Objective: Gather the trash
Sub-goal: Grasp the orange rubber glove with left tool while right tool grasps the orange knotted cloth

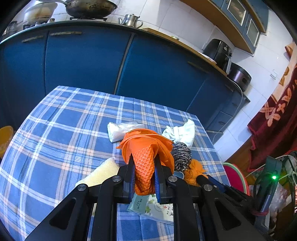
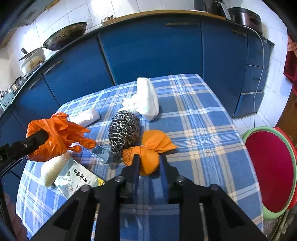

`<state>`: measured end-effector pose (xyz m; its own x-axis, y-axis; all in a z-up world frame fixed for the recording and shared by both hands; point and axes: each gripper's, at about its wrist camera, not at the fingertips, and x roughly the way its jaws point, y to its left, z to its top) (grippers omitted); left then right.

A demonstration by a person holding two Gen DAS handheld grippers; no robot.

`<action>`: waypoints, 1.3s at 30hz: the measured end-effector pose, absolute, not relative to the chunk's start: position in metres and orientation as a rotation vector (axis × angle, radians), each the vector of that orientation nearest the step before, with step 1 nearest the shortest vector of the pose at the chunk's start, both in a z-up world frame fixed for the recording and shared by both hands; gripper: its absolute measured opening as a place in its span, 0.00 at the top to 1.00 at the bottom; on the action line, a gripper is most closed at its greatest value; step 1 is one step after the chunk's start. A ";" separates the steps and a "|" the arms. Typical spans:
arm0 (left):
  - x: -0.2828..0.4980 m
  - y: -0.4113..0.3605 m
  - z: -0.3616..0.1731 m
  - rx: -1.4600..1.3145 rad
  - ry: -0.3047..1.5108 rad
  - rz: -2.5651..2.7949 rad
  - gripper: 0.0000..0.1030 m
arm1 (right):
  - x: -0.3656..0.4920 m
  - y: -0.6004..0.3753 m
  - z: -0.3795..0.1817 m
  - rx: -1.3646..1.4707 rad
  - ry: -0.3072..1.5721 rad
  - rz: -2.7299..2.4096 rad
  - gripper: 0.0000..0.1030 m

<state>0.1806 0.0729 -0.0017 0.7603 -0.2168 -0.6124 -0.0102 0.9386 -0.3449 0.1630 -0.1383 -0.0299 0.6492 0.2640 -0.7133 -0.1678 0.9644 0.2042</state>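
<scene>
Ahead of the left tongs (image 1: 144, 159), past the checked tablecloth (image 1: 55, 120), blue cabinets (image 1: 83, 61) run under a counter. On it stand a blackened wok (image 1: 91, 7), a steel kettle (image 1: 131, 20) and, further right, a black air fryer (image 1: 219, 52) and a rice cooker (image 1: 239, 76). Right of the right tongs (image 2: 149, 157), a red basin (image 2: 269, 170) sits in a green basin (image 2: 257, 129).

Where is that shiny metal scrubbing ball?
In the right wrist view the steel scourer lies mid-table on the checked cloth, between the white rag and orange bundle.
</scene>
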 end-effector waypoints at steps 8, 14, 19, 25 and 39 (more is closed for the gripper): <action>0.170 0.062 0.007 -0.324 0.688 -0.136 0.84 | 0.145 -0.152 -0.018 0.165 0.809 0.254 0.85; 0.163 0.051 0.011 -0.320 0.689 -0.162 0.84 | 0.124 -0.169 -0.003 0.193 0.768 0.252 0.85; 0.159 0.040 0.015 -0.308 0.685 -0.187 0.84 | 0.110 -0.183 0.006 0.213 0.740 0.247 0.85; 0.155 0.024 0.018 -0.292 0.687 -0.215 0.84 | 0.093 -0.200 0.016 0.234 0.712 0.233 0.85; 0.156 -0.028 0.022 -0.233 0.714 -0.299 0.84 | 0.074 -0.253 0.023 0.295 0.674 0.155 0.85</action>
<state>0.1561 -0.0281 0.0220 0.7160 -0.3466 -0.6060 0.1889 0.9319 -0.3097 0.0735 -0.2530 0.0228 0.7718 0.2355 -0.5907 -0.0455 0.9470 0.3180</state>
